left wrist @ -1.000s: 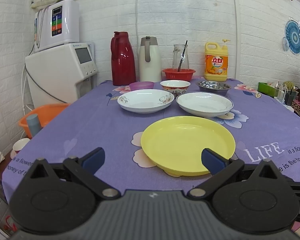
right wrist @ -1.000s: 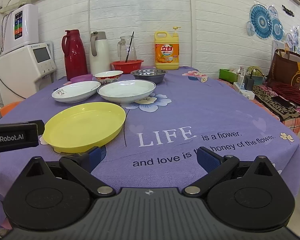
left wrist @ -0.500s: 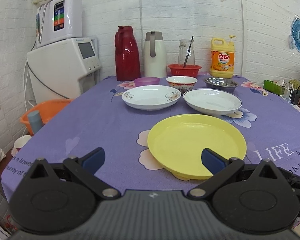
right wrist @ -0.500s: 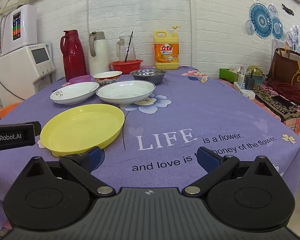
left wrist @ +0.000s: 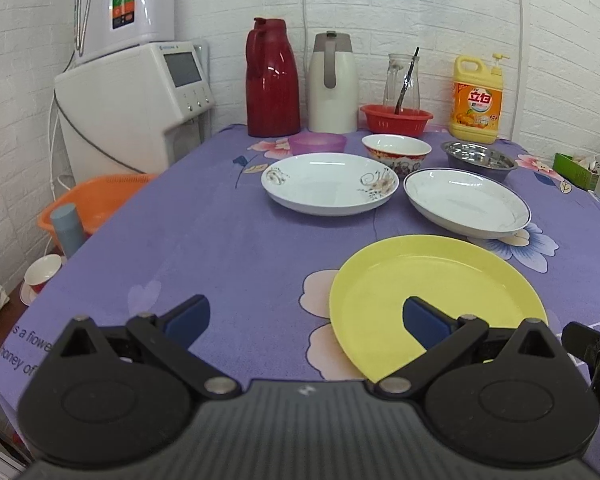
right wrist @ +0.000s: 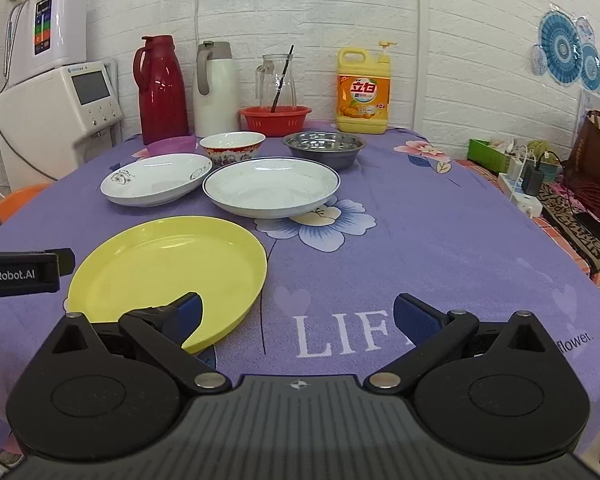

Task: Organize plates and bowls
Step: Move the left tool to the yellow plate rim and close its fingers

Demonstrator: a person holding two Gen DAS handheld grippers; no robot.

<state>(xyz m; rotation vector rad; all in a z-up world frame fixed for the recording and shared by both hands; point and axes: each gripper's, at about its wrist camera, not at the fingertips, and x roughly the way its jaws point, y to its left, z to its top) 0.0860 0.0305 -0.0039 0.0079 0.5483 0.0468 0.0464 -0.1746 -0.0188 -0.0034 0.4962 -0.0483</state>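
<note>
A yellow plate [left wrist: 436, 296] [right wrist: 168, 272] lies on the purple tablecloth near the front. Behind it lie a white plate with floral marks [left wrist: 330, 188] [right wrist: 156, 178] and a white plate with a blue rim [left wrist: 466, 202] [right wrist: 272, 190]. Further back stand a purple bowl [left wrist: 317, 143], a red-patterned bowl [left wrist: 396, 151] [right wrist: 233, 145] and a steel bowl [left wrist: 478, 160] [right wrist: 324, 147]. My left gripper [left wrist: 306, 318] is open and empty, its right finger over the yellow plate's near part. My right gripper [right wrist: 296, 316] is open and empty, its left finger over the plate's near right edge.
Along the back wall stand a red thermos [left wrist: 272, 80], a white thermos [left wrist: 332, 84], a glass jug in a red basket [left wrist: 396, 118] and a detergent bottle [left wrist: 477, 100]. A water dispenser [left wrist: 132, 100] stands left. Chargers and bags [right wrist: 540, 176] sit right of the table.
Both grippers have moved forward over the table, so the plates look nearer. The left view has swung left, putting the yellow plate further right. Both stay open.
</note>
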